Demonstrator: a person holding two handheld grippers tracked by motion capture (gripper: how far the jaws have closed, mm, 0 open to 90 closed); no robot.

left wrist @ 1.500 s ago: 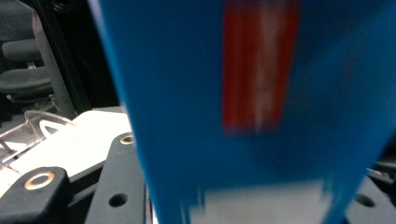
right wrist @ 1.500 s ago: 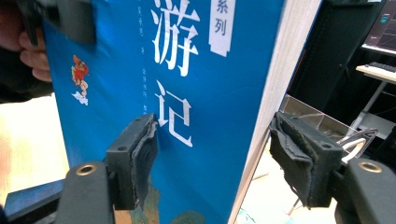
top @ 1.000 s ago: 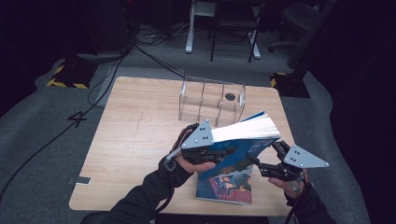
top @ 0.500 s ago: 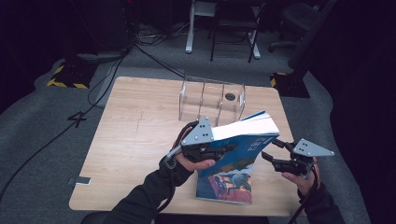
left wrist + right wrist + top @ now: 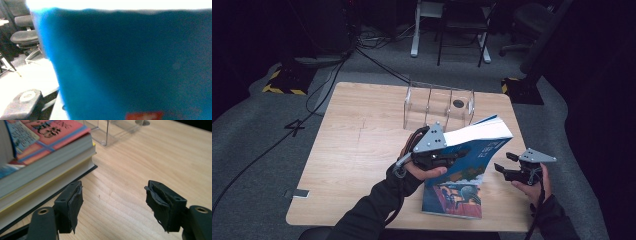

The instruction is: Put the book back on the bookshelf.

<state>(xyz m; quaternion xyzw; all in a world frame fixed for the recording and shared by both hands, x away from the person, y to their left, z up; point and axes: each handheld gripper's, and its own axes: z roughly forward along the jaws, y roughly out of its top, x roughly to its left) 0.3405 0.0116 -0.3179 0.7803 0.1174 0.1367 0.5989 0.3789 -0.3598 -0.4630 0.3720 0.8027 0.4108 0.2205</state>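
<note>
Left gripper: jaws pinching the blue book at its spine end, holding it tilted up off the stack, page edges facing up and away. In the left gripper view the blue cover sits right against the lens, blurred. This hand has barely shifted since a second ago.

Centre: beneath the raised book, a stack of books lies flat near the front edge of the counter; its top cover is colourful. Behind, a clear acrylic rack with upright dividers stands empty of books, as far as can be seen.

Right gripper: a second ago it was up at the blue book's right edge; now it has dropped away to the right, low over the counter. Its jaws have just been opening and stand spread, nothing between them.

Reading: the right hand has let go, so the book's weight is on the left grip alone. Likely next: regrip, or carry it to the rack.
</note>
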